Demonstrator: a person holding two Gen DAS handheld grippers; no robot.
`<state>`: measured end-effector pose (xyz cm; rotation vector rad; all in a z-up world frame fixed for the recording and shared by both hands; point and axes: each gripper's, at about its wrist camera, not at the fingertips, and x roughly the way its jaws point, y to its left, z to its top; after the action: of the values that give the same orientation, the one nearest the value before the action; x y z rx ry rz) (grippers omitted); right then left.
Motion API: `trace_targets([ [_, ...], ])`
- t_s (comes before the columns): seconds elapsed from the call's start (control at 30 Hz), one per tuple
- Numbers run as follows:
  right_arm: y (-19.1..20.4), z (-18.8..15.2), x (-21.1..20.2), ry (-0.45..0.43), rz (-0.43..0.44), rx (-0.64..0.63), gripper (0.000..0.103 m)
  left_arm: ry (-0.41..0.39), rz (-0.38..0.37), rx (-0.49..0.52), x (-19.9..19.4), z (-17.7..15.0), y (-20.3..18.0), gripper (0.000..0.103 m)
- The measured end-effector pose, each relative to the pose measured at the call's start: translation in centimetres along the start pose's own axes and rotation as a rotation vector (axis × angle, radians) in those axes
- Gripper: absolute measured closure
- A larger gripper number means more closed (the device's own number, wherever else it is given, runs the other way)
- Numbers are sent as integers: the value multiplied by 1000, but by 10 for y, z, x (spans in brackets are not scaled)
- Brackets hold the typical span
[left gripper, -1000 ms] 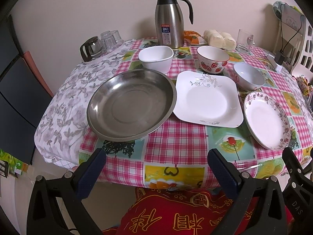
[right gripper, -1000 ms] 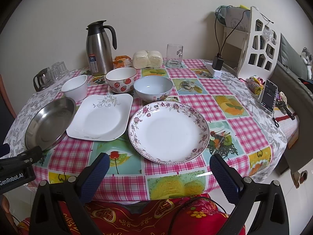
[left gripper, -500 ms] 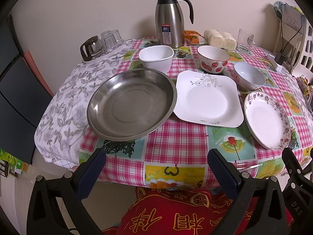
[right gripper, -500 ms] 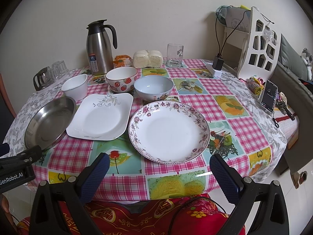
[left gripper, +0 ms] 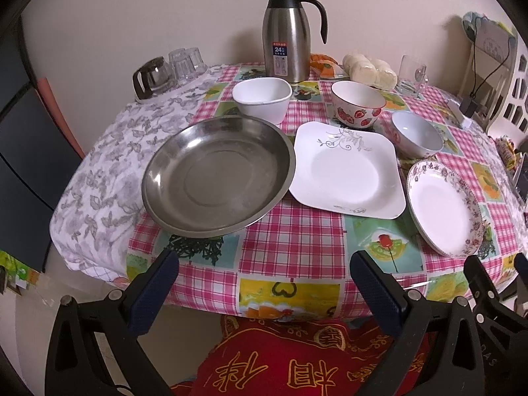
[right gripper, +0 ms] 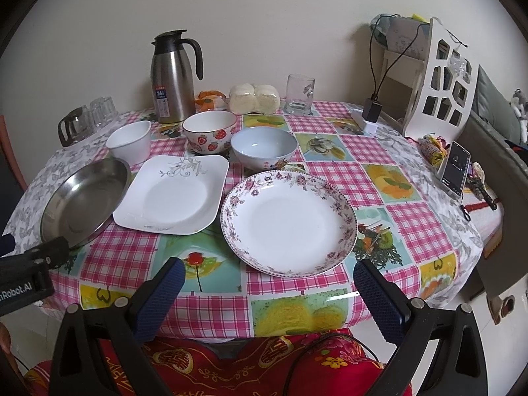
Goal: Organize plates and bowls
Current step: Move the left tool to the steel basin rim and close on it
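Blue-padded left gripper (left gripper: 264,264) jaws wide apart, holding nothing; right gripper (right gripper: 269,272) likewise.

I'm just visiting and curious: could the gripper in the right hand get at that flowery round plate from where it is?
Probably yes. The right gripper is open and empty, at the table's near edge, facing the floral plate. Nothing lies between them, and the plate's near rim is clear.
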<state>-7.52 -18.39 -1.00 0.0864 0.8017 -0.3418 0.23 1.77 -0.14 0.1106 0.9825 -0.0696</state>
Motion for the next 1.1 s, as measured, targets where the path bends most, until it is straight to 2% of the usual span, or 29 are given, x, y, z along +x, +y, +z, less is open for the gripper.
trace_targets([
  [0.1,-1,2,2,5,13,8,0,9,-21,-31,3,6,7,0],
  [0.23,-3,14,6,-6,29,25,0,-19,16,-44,8,27,13,0],
  [0.3,-1,22,9,-13,31,21,0,-21,7,-71,10,41,18,0],
  [0.5,3,60,25,-16,33,33,0,-51,-4,-156,19,80,30,0],
  [0.67,10,91,38,-24,50,31,0,-111,37,-216,30,104,33,0],
  [0.87,19,111,70,10,60,59,0,-122,29,-261,57,120,32,0],
  [0.97,23,115,89,36,76,80,0,-146,53,-269,68,125,28,0],
  [1.1,28,121,111,57,75,88,0,-130,52,-280,86,135,26,0],
])
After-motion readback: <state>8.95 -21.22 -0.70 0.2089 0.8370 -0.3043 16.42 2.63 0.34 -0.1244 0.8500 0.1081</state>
